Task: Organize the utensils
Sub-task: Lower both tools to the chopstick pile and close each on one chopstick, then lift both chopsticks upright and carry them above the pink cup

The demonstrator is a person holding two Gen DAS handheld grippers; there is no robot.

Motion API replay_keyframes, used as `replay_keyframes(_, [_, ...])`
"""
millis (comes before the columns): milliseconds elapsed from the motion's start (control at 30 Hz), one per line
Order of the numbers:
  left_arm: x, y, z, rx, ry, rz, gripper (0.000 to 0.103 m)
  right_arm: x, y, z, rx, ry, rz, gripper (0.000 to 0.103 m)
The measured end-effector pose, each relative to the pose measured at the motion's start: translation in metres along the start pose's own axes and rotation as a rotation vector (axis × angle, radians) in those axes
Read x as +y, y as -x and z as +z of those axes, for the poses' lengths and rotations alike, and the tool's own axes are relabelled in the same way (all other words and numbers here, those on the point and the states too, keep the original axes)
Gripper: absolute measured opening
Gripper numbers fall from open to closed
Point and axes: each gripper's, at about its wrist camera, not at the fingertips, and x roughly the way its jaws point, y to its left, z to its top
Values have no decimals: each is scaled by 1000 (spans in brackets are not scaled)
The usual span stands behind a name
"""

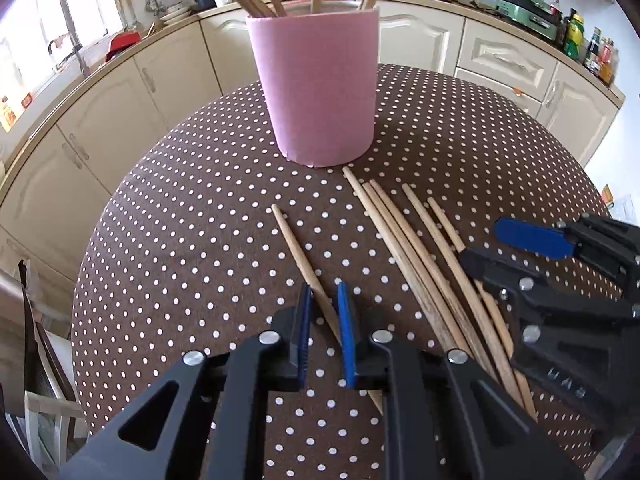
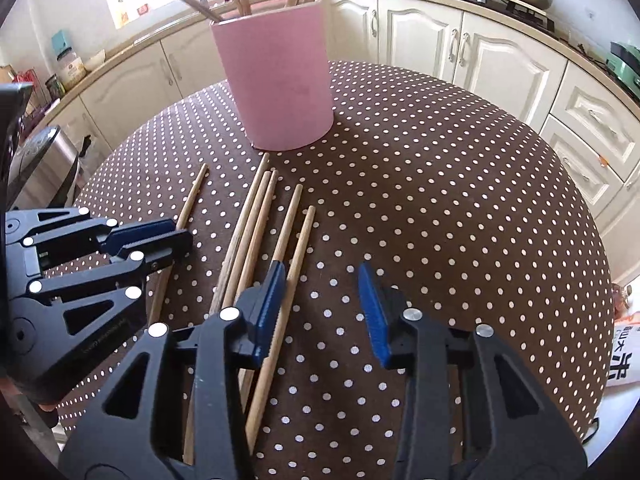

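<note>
A pink cup (image 1: 320, 88) holding several wooden chopsticks stands at the far side of the dotted table; it also shows in the right wrist view (image 2: 280, 80). A single chopstick (image 1: 296, 248) lies apart on the left, and my left gripper (image 1: 323, 300) straddles it with a narrow gap, pads not clamped on it. Several more chopsticks (image 1: 408, 240) lie side by side to the right. My right gripper (image 2: 322, 280) is open wide, low over the table; its left finger (image 2: 272, 292) lies over the rightmost chopsticks (image 2: 296, 232).
The table has a brown cloth with white dots (image 2: 440, 184). Cream kitchen cabinets (image 2: 480, 40) run behind it. A metal bin (image 2: 44, 168) stands at the left. A printed bag (image 2: 624, 356) lies off the table's right edge.
</note>
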Motion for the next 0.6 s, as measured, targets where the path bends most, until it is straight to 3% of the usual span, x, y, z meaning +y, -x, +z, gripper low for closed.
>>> replay_keyframes(133, [1, -6, 17, 37, 12, 19, 14, 10, -8, 10, 42, 63, -41, 26])
replay_keyframes(233, [-1, -9, 21, 54, 14, 26, 14, 12, -12, 17, 64, 77, -35, 11])
replay_keyframes(300, [-1, -9, 25, 52, 23, 22, 11, 12, -14, 22, 75, 79, -17, 7])
replay_keyframes(467, [-5, -6, 25, 32, 38, -22, 6, 6, -17, 31, 62, 37, 45, 6])
replay_keyframes(600, [-1, 15, 25, -20, 43, -47, 6, -2, 3, 30, 19, 16, 71, 6])
